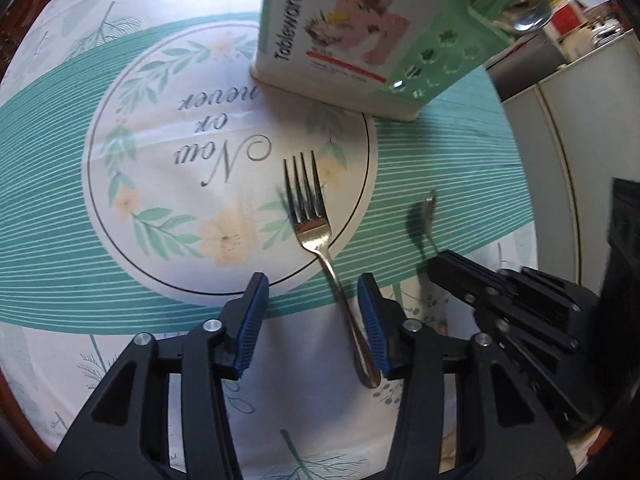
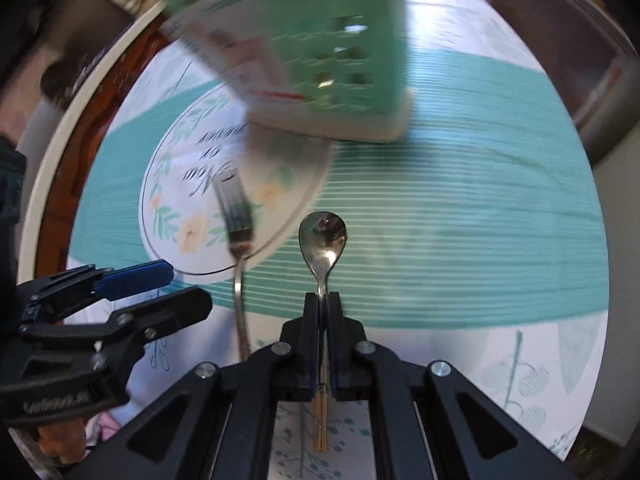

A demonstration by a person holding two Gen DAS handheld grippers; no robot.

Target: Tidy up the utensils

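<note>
Black, with blue ribbed pads, the left gripper [image 1: 312, 320] points steeply down at the table, its jaws partly apart and straddling the handle of a steel fork [image 1: 320, 248]. The fork lies flat on the cloth, tines toward the caddy; its handle runs close along the right-hand pad [image 1: 370, 320], though whether they touch I cannot tell, and the other pad stands clear of it. The right gripper [image 2: 323, 300] also tilts steeply downward, jaws closed tight on the neck of a small steel spoon [image 2: 322, 240], whose bowl juts forward beyond the fingertips while its gold-coloured handle end shows behind the pads. In the right wrist view the left gripper appears at lower left, beside the fork, with part of a hand under it.

Beyond both utensils stands a mint-green perforated utensil caddy [image 1: 424, 56] with a paper label reading "Tableware" (the rest is cut off). One spoon bowl [image 1: 528, 20] pokes out at its top in the left wrist view; its other contents are hidden.

Everything rests on a tablecloth [image 1: 120, 280] printed with teal stripes, leaves, pale flowers and a ringed motto, "Now or never". Dark wood shows at the table's edge, and blurred shelves and white furniture lie behind.
</note>
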